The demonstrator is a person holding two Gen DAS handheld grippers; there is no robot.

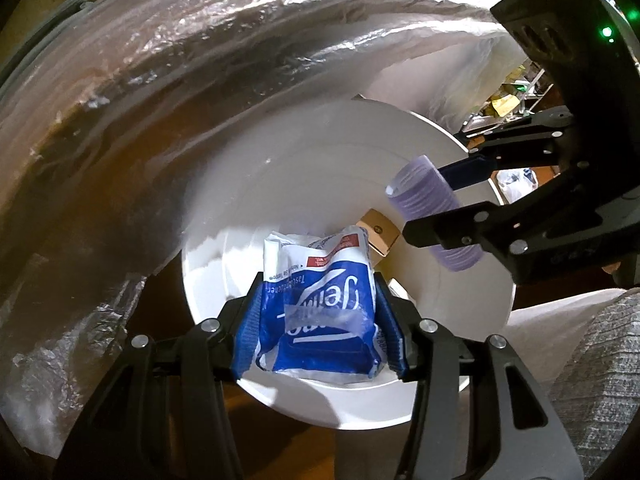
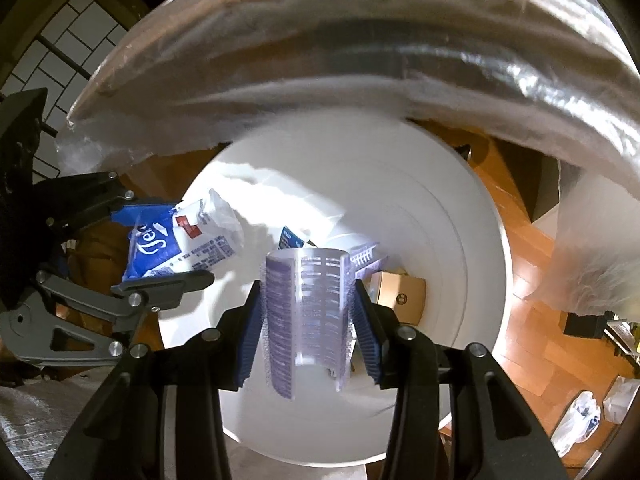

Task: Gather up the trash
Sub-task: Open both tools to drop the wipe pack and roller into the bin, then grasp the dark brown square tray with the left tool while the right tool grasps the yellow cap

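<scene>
While a brown cardboard box (image 2: 400, 297) already lies in the white plastic bin (image 1: 320, 152), a blue-and-white tissue packet (image 1: 320, 312) and a ribbed purple plastic roller (image 2: 306, 320) are held over its mouth, pinched unreleased between the left gripper (image 1: 320, 332) fingers and the right gripper (image 2: 306, 332) fingers.

Warm reddish wooden floorboards (image 2: 532, 264) run along the right, a white-tiled wall (image 2: 76, 40) with dark grout shows upper left, a cluttered metal shelf (image 1: 516, 92) sits in the far background, and hard light glares off the crinkled clear plastic sheeting (image 1: 192, 40) overhead.
</scene>
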